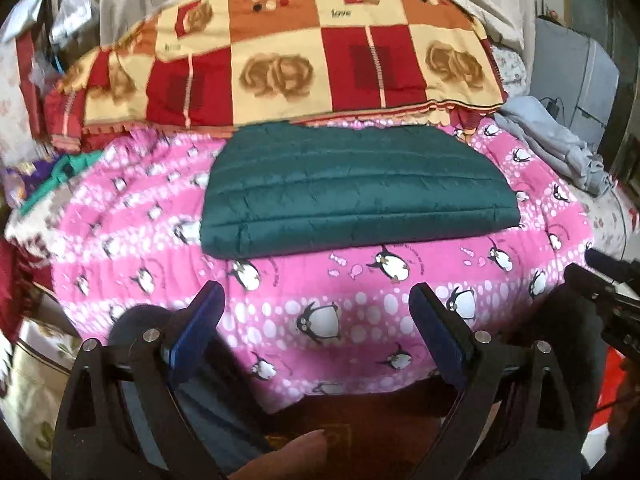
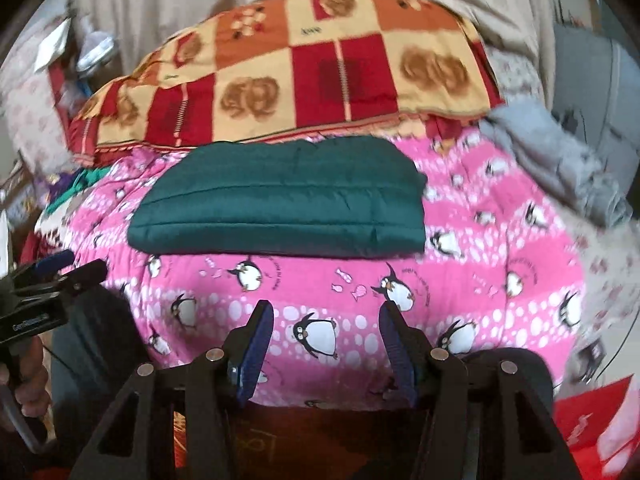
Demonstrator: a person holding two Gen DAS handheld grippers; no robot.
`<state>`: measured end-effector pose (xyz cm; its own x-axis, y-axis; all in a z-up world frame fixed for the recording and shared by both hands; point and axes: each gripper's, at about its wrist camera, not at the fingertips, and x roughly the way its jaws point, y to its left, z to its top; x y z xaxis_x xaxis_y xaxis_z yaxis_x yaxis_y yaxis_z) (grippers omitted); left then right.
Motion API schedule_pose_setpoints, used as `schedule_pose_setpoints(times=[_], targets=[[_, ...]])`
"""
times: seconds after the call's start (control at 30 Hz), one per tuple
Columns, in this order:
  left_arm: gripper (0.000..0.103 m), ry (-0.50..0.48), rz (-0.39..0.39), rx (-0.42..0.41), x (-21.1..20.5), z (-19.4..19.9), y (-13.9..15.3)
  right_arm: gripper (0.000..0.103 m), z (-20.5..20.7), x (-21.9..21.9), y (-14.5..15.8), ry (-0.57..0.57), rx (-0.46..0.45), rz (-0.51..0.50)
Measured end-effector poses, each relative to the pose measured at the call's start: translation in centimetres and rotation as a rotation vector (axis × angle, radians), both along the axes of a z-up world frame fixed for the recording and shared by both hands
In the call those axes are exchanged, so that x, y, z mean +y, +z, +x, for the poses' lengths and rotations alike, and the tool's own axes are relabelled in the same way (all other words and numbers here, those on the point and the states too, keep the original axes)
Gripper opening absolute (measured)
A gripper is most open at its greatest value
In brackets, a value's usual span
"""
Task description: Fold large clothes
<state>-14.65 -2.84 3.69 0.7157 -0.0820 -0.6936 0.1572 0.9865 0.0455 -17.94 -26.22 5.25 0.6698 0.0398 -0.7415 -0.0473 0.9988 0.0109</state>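
Note:
A dark green quilted jacket [image 1: 352, 192] lies folded into a flat rectangle on the pink penguin blanket [image 1: 360, 312]; it also shows in the right wrist view [image 2: 280, 200], on the same blanket [image 2: 500, 240]. My left gripper [image 1: 318, 300] is open and empty, held above the blanket's near edge, short of the jacket. My right gripper [image 2: 326, 320] is open and empty, also back from the jacket. Each gripper shows at the edge of the other's view: the right gripper [image 1: 608, 292] and the left gripper [image 2: 48, 292].
A red, orange and cream checked blanket [image 1: 280, 52] is heaped behind the jacket. A grey garment [image 1: 560, 144] lies crumpled at the right of the bed. Green and purple cloth [image 1: 60, 176] sits at the left edge. A dark red floor [image 1: 360, 420] lies below the bed.

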Motion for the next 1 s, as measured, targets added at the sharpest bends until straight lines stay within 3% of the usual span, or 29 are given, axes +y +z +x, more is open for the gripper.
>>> schedule_pose_setpoints(times=[0.13,0.33,1.0], targets=[[0.093,-0.015,0.01,-0.023,-1.0,-1.1,1.0,0.053,-1.5,0.7,1.9,0.007,-0.049,-0.057],[0.093,-0.025,0.015,-0.051,-1.4,-1.9,1.9,0.053,-2.6,-0.4,3.3,-0.027,-0.074,-0.023],[0.093,-0.011,-0.024,-0.02,-1.2,-1.3,1.5,0.053,-2.3,-0.8,3.3,-0.029,-0.061,-0.007]])
